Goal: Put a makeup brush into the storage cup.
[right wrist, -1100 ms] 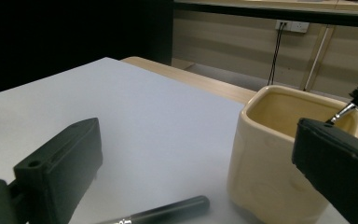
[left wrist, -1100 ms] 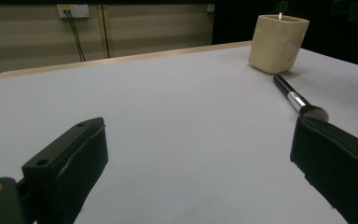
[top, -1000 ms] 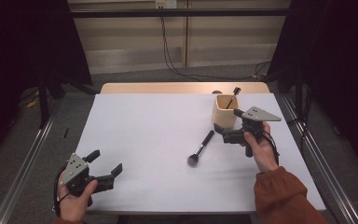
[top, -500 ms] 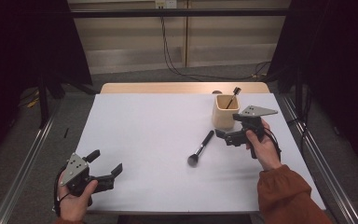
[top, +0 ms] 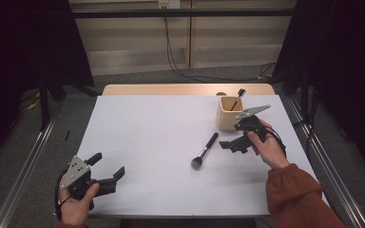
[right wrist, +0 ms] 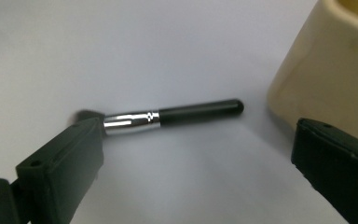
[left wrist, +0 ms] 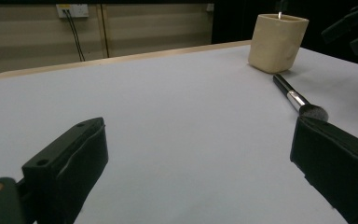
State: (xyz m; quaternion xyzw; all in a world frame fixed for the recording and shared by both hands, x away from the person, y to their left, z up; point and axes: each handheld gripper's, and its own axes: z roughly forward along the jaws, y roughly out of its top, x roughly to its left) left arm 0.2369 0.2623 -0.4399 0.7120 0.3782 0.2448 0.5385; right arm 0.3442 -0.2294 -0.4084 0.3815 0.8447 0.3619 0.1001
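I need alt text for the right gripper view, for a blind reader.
A black-handled makeup brush with a silver collar lies on the white table, between the open jaws of the right tool. A cream holder stands at the right.

White-topped table with a bare wooden strip along its far edge. Directly on it: a black-handled makeup brush lying flat right of centre, and a cream square cup standing upright near the far right corner.
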